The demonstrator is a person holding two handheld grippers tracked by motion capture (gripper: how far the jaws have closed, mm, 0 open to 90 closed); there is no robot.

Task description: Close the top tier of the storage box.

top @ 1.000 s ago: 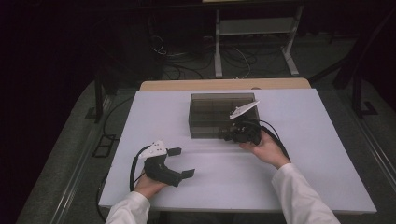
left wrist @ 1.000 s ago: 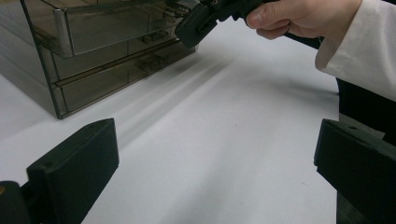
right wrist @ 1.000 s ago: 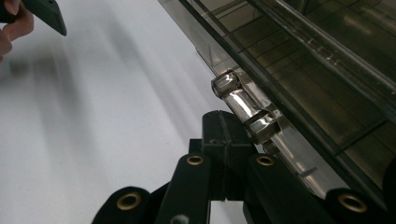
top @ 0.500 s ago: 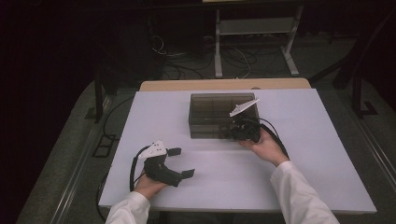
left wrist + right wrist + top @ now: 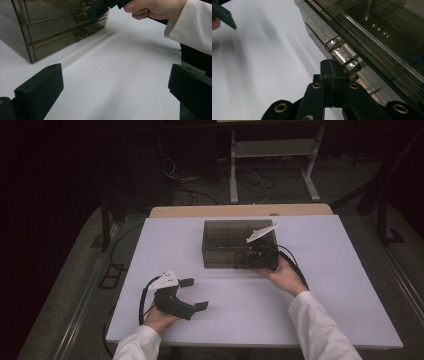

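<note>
1 smoky clear drawer box (image 5: 232, 245) on the white table (image 5: 325, 315), 2 grippers in play, 2 hands in white sleeves. From the left gripper view I count 3 drawer fronts stacked on that box (image 5: 62, 32), and small shiny handles on them.

Against the frames from a second ago, nothing has shifted: the box sits in the same spot toward the far middle of the table, the right gripper is parked at the same front corner, and the left one rests where it was, low on the near left.

Now the grip itself. The right gripper (image 5: 333, 72) has its jaws pressed together, pads flat against each other, with the tips right up against a metal handle (image 5: 342, 56) on the box front. The handle lies just beyond and beside the tips, touching or nearly so; whether a lip of it is pinched between the pads I cannot tell. In the high view that right gripper (image 5: 257, 257) is at the box's near right corner, the hand behind it.

The left gripper (image 5: 192, 295) is well apart from the box, jaws spread wide with bare table between them. Its own view shows the same gripper (image 5: 115, 87) facing the box's front at a distance, with the right hand (image 5: 155, 8) up top.
</note>
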